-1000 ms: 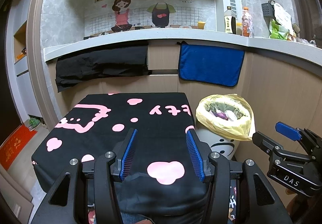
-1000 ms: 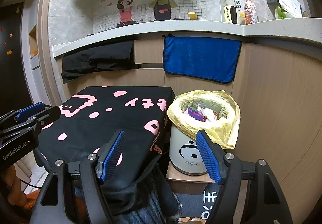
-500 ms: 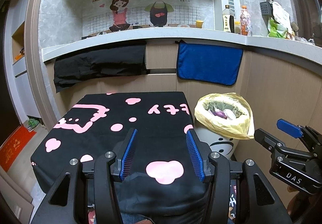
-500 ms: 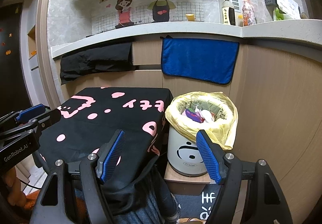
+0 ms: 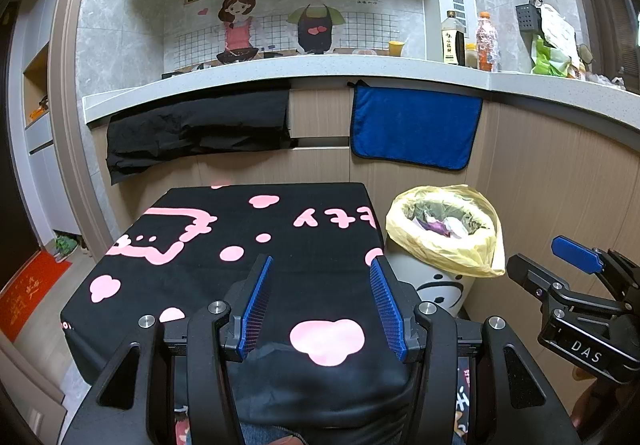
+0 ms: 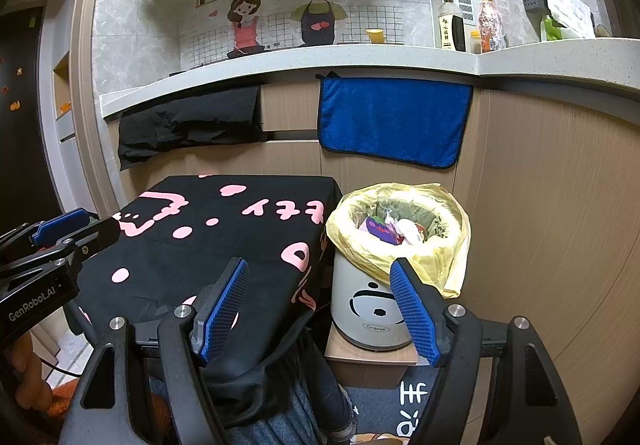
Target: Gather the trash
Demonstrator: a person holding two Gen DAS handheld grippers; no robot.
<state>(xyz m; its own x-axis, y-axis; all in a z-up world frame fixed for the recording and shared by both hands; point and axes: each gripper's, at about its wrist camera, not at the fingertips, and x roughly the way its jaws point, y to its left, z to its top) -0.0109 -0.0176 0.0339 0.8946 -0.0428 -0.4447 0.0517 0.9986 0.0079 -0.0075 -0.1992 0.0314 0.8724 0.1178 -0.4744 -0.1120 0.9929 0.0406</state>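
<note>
While both are gaping empty, the left gripper (image 5: 320, 301) is hanging over the black pink-patterned table cloth (image 5: 240, 245), the right gripper (image 6: 320, 305) facing the edge beside the yellow-bagged white bin (image 6: 368, 309).

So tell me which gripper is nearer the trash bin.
Right. The right gripper is open just in front of the trash bin; the left gripper is open over the black cloth beside it.

Left gripper (image 5: 320, 281) open, nothing between its 2 blue pads, held over table (image 5: 224, 229) covered in black cloth with pink shapes. Right gripper (image 5: 560, 265) at right edge, side-on, gap not readable. White bin (image 5: 436, 287) with face print just right of table, yellow bag (image 5: 444, 245) lining it, trash (image 5: 444, 225) inside. Blue towel (image 5: 414, 127) and black cloth (image 5: 196, 129) hang from counter (image 5: 320, 67) behind. 2 bottles (image 5: 454, 39) on counter.
</note>
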